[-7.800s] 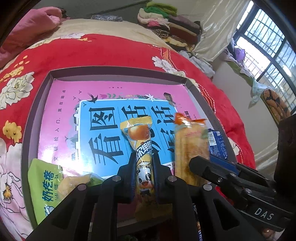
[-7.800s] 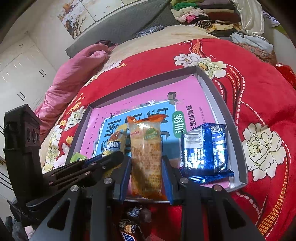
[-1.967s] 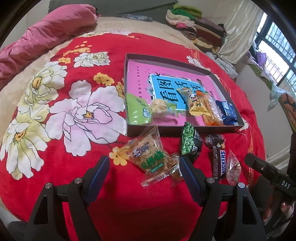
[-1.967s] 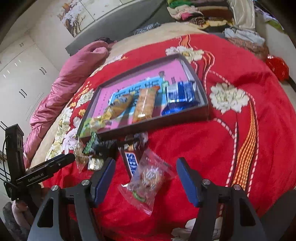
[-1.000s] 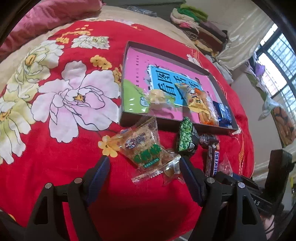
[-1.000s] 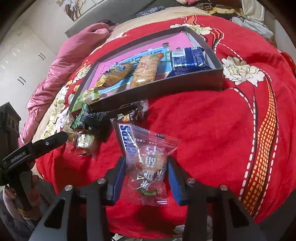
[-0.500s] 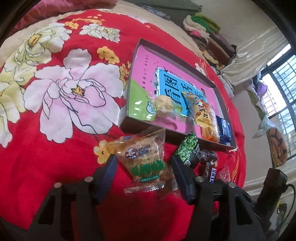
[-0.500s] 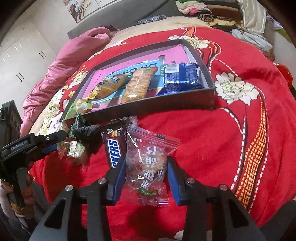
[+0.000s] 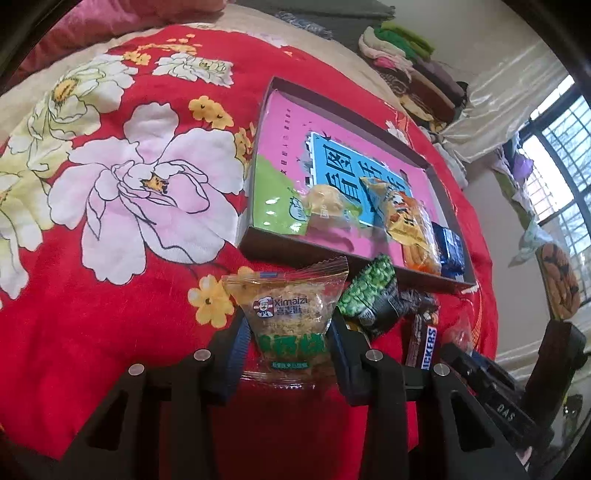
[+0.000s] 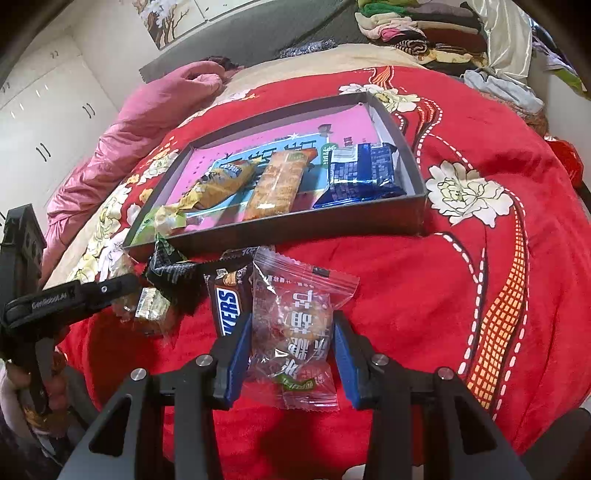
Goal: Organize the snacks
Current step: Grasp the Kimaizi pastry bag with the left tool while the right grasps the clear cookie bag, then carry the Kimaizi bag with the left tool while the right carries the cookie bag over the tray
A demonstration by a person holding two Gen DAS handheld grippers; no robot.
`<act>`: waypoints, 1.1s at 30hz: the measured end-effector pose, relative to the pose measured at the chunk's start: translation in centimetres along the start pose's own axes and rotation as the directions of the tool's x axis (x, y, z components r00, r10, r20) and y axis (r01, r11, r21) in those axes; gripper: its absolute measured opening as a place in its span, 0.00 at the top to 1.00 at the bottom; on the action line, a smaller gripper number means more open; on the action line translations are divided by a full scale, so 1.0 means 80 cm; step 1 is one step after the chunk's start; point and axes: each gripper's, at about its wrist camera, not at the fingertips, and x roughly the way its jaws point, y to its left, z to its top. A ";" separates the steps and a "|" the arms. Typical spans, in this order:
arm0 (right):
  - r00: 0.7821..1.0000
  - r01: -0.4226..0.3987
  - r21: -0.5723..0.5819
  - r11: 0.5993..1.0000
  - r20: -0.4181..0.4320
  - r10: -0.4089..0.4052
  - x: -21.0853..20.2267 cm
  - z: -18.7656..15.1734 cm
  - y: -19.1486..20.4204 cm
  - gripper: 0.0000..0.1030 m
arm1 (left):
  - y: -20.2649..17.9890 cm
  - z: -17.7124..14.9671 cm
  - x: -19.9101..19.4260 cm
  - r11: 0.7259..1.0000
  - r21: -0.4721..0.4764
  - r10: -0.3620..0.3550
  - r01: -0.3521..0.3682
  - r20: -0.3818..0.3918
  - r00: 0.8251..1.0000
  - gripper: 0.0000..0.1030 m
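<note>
A shallow grey box [image 9: 295, 254] [image 10: 415, 177] lined with a pink and blue sheet lies on the red flowered bedspread. It holds a green pack, a yellow bar [image 10: 218, 186], an orange bar [image 10: 277, 186] and a blue pack [image 10: 364, 177]. My left gripper [image 9: 290, 341] is shut on a clear Ximaizi cake pack [image 9: 291, 314] in front of the box. My right gripper [image 10: 291, 349] is shut on a clear pack with red print [image 10: 295, 325]. A green pea pack [image 9: 369, 295] and a Snickers bar [image 10: 229, 306] lie between them.
A pink quilt [image 10: 147, 122] lies at the far left of the bed. Folded clothes [image 10: 417, 26] are stacked at the back right. A window [image 9: 554, 147] is at the right. The bed edge falls away just behind both grippers.
Both grippers came back from the box to the loose snacks in front of it. Each has closed on a clear pack; the left closed within the last half second.
</note>
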 end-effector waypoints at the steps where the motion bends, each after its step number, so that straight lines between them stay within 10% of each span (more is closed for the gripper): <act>1: 1.000 0.000 0.001 1.000 0.001 0.000 0.000 0.000 0.000 0.59 | -0.001 -0.001 -0.002 1.000 0.007 0.001 -0.001 0.002 1.000 0.59; 33: 0.993 -0.007 -0.033 0.999 0.117 0.011 -0.037 0.012 0.008 0.59 | -0.026 0.000 -0.068 0.993 0.104 0.039 -0.059 0.186 0.982 0.59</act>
